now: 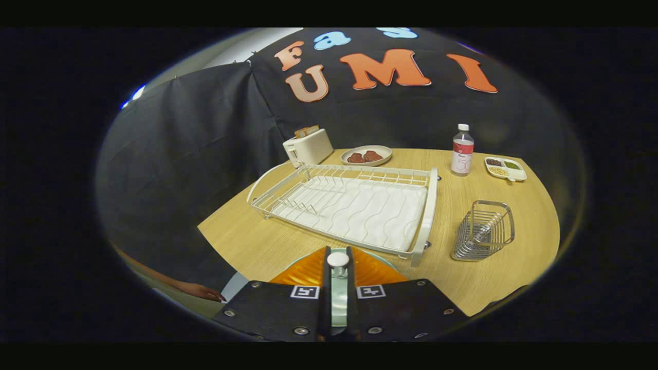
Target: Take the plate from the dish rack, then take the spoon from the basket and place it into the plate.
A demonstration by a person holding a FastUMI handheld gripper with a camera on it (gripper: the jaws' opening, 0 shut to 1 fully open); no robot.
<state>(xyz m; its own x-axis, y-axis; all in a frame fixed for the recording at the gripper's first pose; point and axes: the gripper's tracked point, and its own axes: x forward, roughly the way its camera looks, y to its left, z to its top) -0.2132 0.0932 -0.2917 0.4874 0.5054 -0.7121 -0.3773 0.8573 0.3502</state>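
At the near left a person's hand (pixel 203 292) is showing past the desk's edge, only its fingertips clear, the rest cut off. The gripper (pixel 338 267) is pointing forward over the near edge of the wooden desk (pixel 247 241), its fingers standing close together and clamping the pale edge of the plate (pixel 339 295), which is running upright between them; most of the plate is hidden behind the gripper body, with a curved pale rim peeking out on either side. Just ahead of the fingers the white dish rack (pixel 349 205) is sitting empty on the desk. Far behind it a toaster (pixel 308 145) is standing with bread in its slots, and beside that a dish (pixel 366 155) holding dark food. Right of the rack the wire basket (pixel 483 230) is holding the spoon (pixel 482 234), hard to make out through the wires. Farther back a bottle (pixel 462 150) and a divided tray (pixel 505 168) are standing. Black cloth is walling the booth.
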